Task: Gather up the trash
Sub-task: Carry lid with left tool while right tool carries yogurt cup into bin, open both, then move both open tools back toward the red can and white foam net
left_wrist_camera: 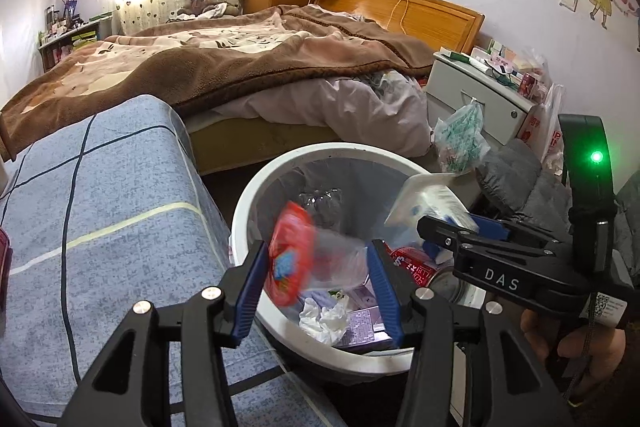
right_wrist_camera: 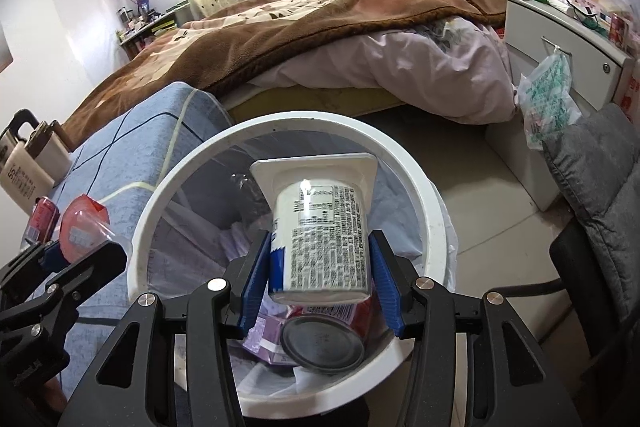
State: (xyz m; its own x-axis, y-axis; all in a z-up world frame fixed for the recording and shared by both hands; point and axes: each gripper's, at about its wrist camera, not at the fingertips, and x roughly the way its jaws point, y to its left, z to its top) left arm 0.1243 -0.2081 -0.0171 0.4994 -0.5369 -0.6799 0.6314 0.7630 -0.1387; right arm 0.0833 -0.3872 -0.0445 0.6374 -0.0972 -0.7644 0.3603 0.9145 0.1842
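Observation:
A white trash bin (left_wrist_camera: 256, 183) with a clear liner stands by the bed and holds a red can (left_wrist_camera: 412, 263), crumpled tissue (left_wrist_camera: 324, 319) and a purple box. My left gripper (left_wrist_camera: 320, 283) is open over the bin; a blurred red and clear snack wrapper (left_wrist_camera: 292, 255) is between its blue pads, touching the left one at most. My right gripper (right_wrist_camera: 320, 283) is over the bin (right_wrist_camera: 436, 227), its pads on both sides of a white yogurt cup (right_wrist_camera: 320, 231) held bottom toward the camera. It also shows in the left wrist view (left_wrist_camera: 444, 227).
A blue checked cushion (left_wrist_camera: 100, 207) lies left of the bin with a red can (right_wrist_camera: 42, 217) on it. A bed with a brown blanket (left_wrist_camera: 224, 59) is behind. A white nightstand (left_wrist_camera: 480, 95) with a hanging plastic bag (left_wrist_camera: 460, 139) and a grey chair (right_wrist_camera: 592, 195) are at the right.

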